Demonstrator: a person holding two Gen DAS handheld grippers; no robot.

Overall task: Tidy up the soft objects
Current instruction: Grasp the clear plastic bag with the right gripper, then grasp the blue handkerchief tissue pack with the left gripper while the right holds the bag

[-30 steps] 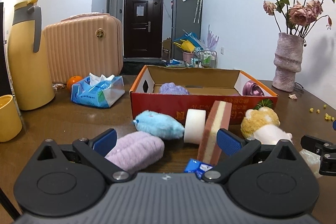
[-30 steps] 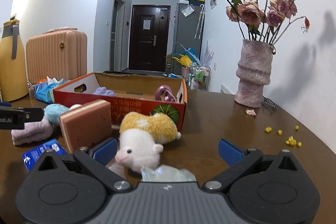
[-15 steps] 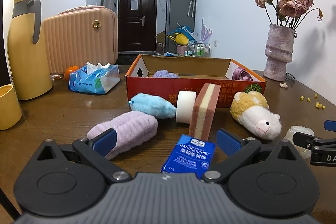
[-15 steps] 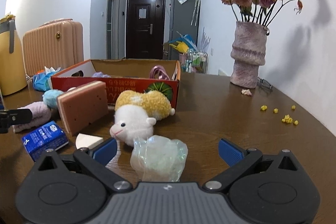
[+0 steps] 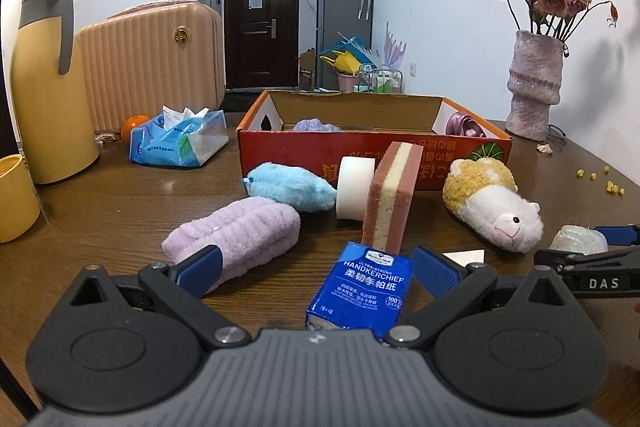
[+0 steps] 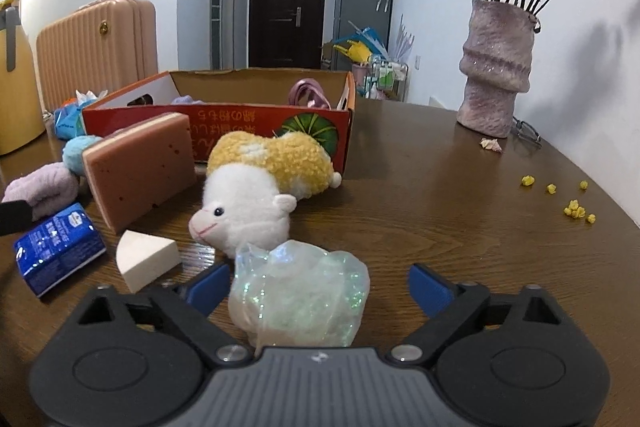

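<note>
The right tongs [image 6: 318,285] have just been closing, and the iridescent wrapped bundle [image 6: 298,297] is sitting between the jaws on the table [image 6: 460,227]. The left pad is lying just beside it, while the right pad is standing clear. The bundle is lying just in front of the alpaca plush [image 6: 256,191], which is resting against the cardboard box [image 6: 224,119]. The left tongs [image 5: 316,269] are standing wide open, holding nothing, with the blue handkerchief pack [image 5: 362,293] lying between them.

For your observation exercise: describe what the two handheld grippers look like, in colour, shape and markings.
Both the left gripper and the right gripper have dark grey ribbed bodies, two round black discs, black linkage arms with silver pivots and blue fingertip pads. The right one's side reads "DAS".
</note>
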